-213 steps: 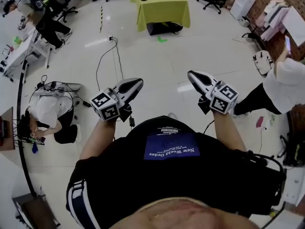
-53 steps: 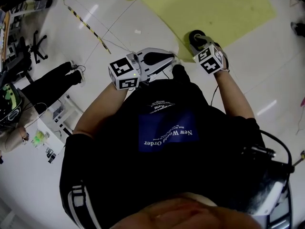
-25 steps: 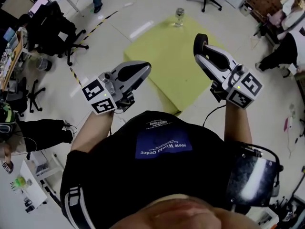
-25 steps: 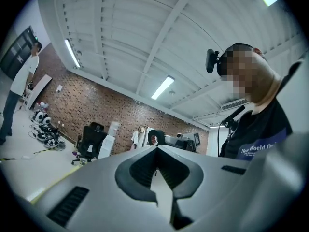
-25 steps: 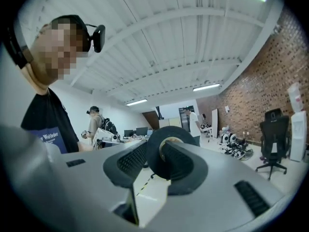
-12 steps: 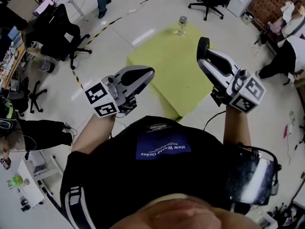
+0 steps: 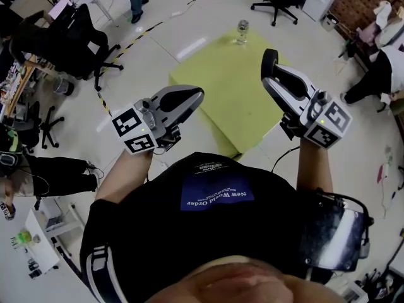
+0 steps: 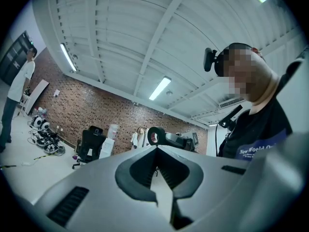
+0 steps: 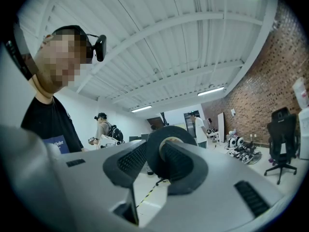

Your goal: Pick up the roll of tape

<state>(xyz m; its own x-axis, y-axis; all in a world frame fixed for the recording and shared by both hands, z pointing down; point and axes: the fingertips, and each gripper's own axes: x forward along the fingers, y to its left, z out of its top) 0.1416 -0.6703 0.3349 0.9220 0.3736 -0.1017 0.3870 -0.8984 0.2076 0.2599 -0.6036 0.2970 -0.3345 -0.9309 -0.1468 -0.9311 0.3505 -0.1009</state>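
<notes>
right gripper [image 7: 269,65]: clamped on black roll of tape [image 9: 153,151], held clear of yellow table [image 7: 221,90]
left gripper [image 7: 194,96]: jaws pressed together, empty
bottle [image 7: 242,31]: table's far edge

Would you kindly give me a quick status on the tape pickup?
Right gripper shut on tape roll, above yellow table. Left gripper shut, empty. Nothing obstructing.

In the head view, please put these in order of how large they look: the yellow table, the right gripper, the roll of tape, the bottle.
1. yellow table
2. right gripper
3. roll of tape and bottle: these look alike. The tape is held nearer the camera, so I leave them unranked.
</notes>
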